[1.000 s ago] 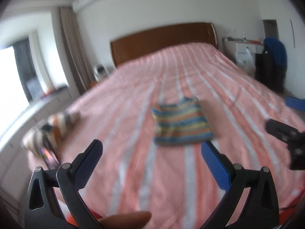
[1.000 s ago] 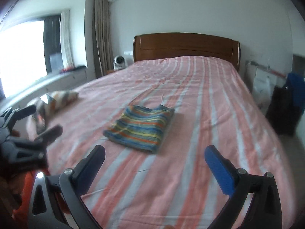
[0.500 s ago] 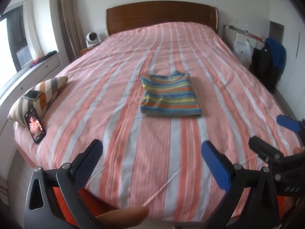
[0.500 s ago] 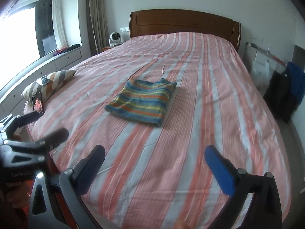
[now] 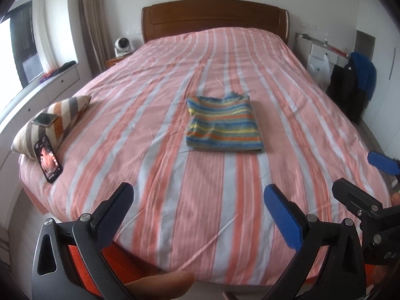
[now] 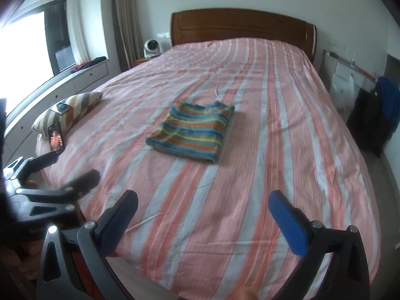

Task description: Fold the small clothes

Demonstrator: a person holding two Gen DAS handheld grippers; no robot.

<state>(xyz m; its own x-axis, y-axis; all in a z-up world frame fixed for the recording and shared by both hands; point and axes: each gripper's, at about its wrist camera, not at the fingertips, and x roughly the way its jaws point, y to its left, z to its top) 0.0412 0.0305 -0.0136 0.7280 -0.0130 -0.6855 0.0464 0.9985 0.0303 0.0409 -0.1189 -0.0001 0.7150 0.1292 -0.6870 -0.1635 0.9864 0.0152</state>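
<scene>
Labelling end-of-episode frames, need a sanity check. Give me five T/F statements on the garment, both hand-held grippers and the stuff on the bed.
1. The striped garment lies folded into a compact rectangle on the bed. True.
2. The left hand-held gripper is clamped on the garment. False: it is open and holds nothing, well short of the garment.
3. The right hand-held gripper is open and empty. True.
4. A lit phone leans against the striped pillow at the bed's edge. True.
5. The garment hangs over the wooden headboard. False: it lies flat mid-bed, far from the headboard.
</scene>
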